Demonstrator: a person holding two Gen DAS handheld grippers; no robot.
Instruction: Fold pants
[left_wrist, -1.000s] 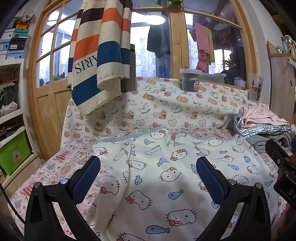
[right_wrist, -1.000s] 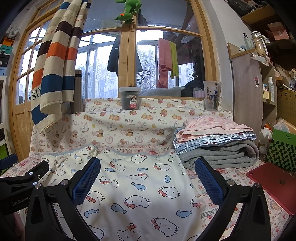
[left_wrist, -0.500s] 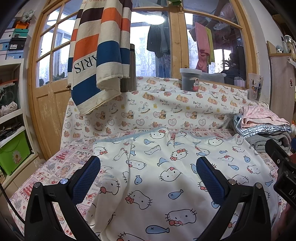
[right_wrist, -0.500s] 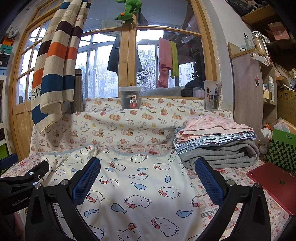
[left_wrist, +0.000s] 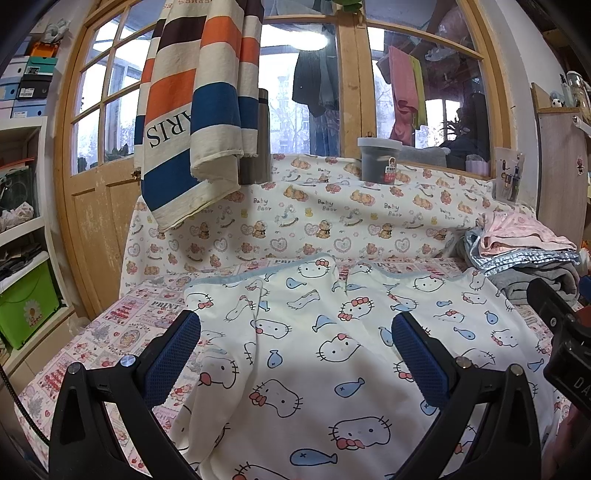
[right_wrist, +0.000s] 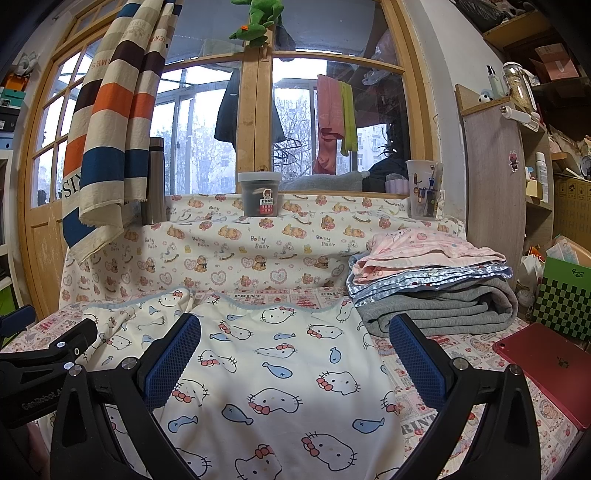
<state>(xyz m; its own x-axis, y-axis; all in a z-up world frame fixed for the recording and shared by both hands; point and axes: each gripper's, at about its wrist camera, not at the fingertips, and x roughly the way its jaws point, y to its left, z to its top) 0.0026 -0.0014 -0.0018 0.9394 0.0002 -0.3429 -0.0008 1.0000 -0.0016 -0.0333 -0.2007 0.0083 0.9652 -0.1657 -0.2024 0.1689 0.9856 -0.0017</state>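
Note:
Cream pants (left_wrist: 325, 343) with a cat-and-fish print lie spread flat on the printed bed cover, their blue-trimmed edge toward the far wall. In the right wrist view the same pants (right_wrist: 273, 369) fill the lower middle. My left gripper (left_wrist: 295, 350) hovers open above the pants with nothing between its blue pads. My right gripper (right_wrist: 293, 354) is open too, held over the right half of the pants. The left gripper's black body (right_wrist: 40, 373) shows at the left edge of the right wrist view.
A stack of folded clothes (right_wrist: 432, 284), pink on grey, sits on the bed to the right of the pants. A red tablet (right_wrist: 550, 365) lies further right. A striped towel (left_wrist: 195, 110) hangs over the back left. A dark jar (right_wrist: 260, 194) and a cup stand on the sill.

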